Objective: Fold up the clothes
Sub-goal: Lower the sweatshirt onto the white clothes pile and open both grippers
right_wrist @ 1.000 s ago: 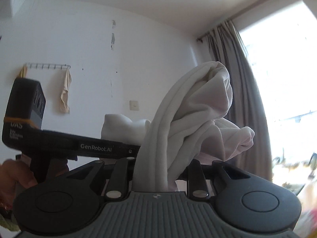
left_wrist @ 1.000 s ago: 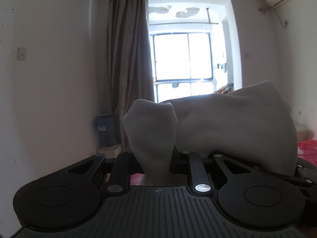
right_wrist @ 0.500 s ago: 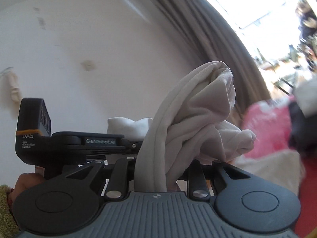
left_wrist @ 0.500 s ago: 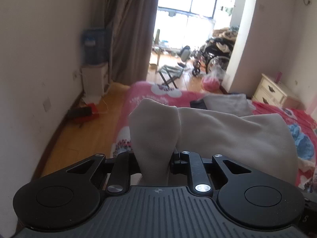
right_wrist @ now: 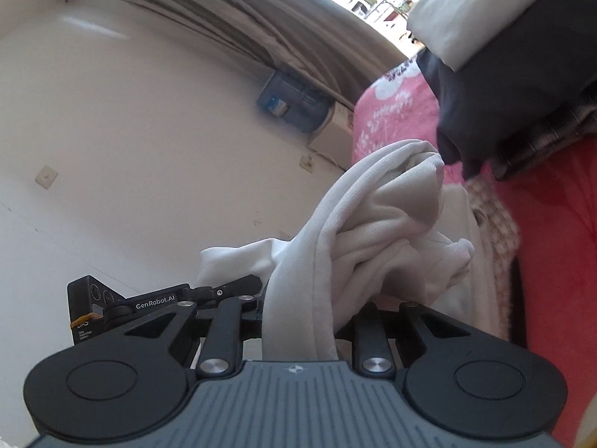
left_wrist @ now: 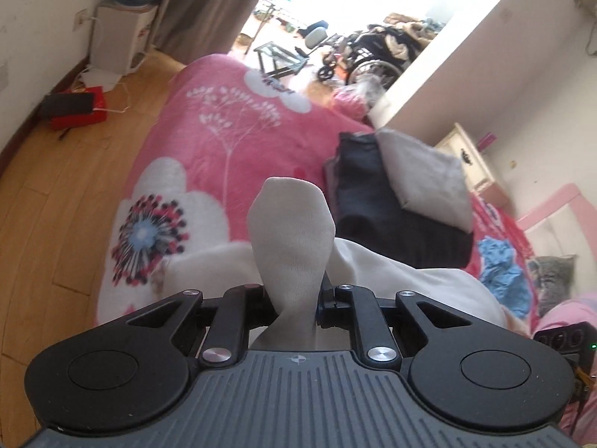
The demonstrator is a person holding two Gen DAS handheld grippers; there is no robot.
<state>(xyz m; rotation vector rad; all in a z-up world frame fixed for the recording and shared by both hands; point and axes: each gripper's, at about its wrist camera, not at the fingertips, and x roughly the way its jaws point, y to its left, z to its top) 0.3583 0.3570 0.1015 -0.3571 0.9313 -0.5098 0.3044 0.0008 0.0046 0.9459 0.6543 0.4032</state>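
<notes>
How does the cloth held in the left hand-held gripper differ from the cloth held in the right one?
The left hand-held gripper pinches one smooth, flat tab of the white garment; the right hand-held gripper clamps a thick, crumpled bunch with many folds. The left tab stands upright, the right bunch leans right. Both are white fabric, firmly gripped.

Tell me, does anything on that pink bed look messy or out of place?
Yes. A crumpled blue cloth lies loose on the pink bedspread at the right, unlike the folded dark and grey pieces stacked nearby. The white garment is bunched up in both tools, left tool and right tool, not yet flat.
</notes>
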